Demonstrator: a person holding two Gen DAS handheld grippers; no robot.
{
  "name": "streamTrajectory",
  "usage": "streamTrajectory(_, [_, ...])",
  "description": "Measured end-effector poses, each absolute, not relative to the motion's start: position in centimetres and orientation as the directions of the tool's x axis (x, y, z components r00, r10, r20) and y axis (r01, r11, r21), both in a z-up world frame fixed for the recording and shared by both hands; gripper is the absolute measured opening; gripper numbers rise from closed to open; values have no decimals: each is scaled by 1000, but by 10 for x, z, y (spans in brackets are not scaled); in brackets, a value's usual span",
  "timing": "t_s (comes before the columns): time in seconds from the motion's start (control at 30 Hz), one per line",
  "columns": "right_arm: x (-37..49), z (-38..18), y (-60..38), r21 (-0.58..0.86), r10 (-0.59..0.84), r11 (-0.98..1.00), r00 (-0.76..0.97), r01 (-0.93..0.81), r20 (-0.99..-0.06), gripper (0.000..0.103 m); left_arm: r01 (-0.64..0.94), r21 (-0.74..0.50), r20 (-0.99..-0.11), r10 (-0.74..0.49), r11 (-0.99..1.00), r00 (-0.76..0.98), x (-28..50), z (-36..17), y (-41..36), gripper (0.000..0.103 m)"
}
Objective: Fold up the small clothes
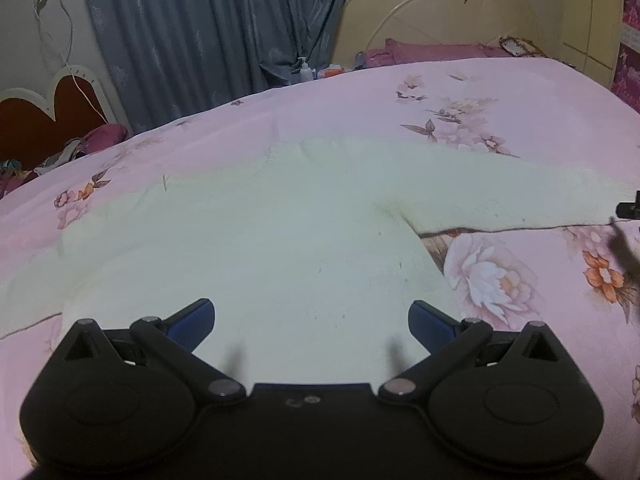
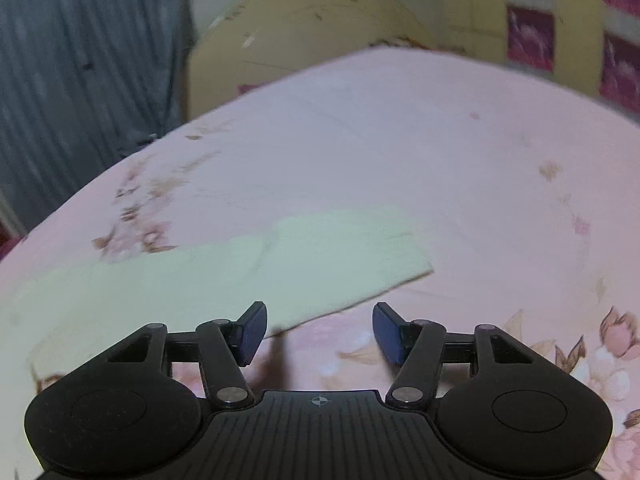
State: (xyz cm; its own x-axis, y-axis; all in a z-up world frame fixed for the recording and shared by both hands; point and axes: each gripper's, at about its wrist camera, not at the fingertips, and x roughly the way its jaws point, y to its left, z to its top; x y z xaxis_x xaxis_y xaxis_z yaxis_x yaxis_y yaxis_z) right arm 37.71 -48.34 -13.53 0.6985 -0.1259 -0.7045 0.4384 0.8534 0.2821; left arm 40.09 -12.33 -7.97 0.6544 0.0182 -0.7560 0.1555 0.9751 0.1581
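A pale cream long-sleeved garment (image 1: pixel 256 232) lies spread flat on the pink floral bedspread (image 1: pixel 500 120). One sleeve (image 1: pixel 500 196) stretches out to the right. My left gripper (image 1: pixel 311 326) is open wide and empty, just above the garment's body near its lower part. In the right wrist view the sleeve (image 2: pixel 320 256) ends in a cuff (image 2: pixel 404 256) ahead. My right gripper (image 2: pixel 319 334) is open and empty, hovering near the sleeve's lower edge, its left finger over the cloth. This view is blurred. A dark tip of the right gripper (image 1: pixel 630 209) shows at the sleeve's end.
A cream headboard (image 1: pixel 436 12) and magenta pillows (image 1: pixel 432 50) stand at the bed's far end. Blue-grey curtains (image 1: pixel 208 32) hang behind. A pump bottle (image 1: pixel 305 70) sits beyond the bed. A red heart-shaped headboard (image 1: pixel 44 112) and crumpled fabric (image 1: pixel 72 148) are at left.
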Motion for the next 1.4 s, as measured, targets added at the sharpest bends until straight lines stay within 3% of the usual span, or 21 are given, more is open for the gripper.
streamTrajectory(0.3, [376, -148, -521, 409, -107, 780, 746, 473, -658, 56, 127, 135, -777, 25, 983, 630, 423, -84, -128, 103])
streamTrajectory(0.33, [377, -149, -523, 406, -116, 779, 746, 478, -656, 46, 118, 129, -775, 25, 985, 632, 424, -83, -127, 103])
streamTrajectory(0.47, [383, -150, -526, 367, -146, 798, 744, 478, -652, 20, 85, 109, -764, 29, 990, 644, 424, -77, -113, 103])
streamTrajectory(0.5, [383, -150, -529, 362, -148, 800, 741, 480, -655, 3, 75, 106, -764, 33, 991, 645, 423, -76, -108, 103])
streamTrajectory(0.63, [391, -142, -524, 326, -166, 804, 715, 497, -680, 3, 20, 86, -774, 54, 996, 630, 421, -78, -71, 103])
streamTrajectory(0.77, [403, -111, -479, 328, -94, 868, 772, 373, -629, 3, -38, 68, -784, 77, 997, 616, 414, -83, -25, 103])
streamTrajectory(1.1, [449, -74, -270, 265, 127, 963, 780, 52, -613, 3, -76, -5, -793, 43, 997, 608, 399, -93, 87, 103])
streamTrajectory(1.4, [464, -88, -76, 182, 274, 962, 719, -205, -639, 3, -126, 55, -778, 122, 990, 616, 373, -92, 180, 103])
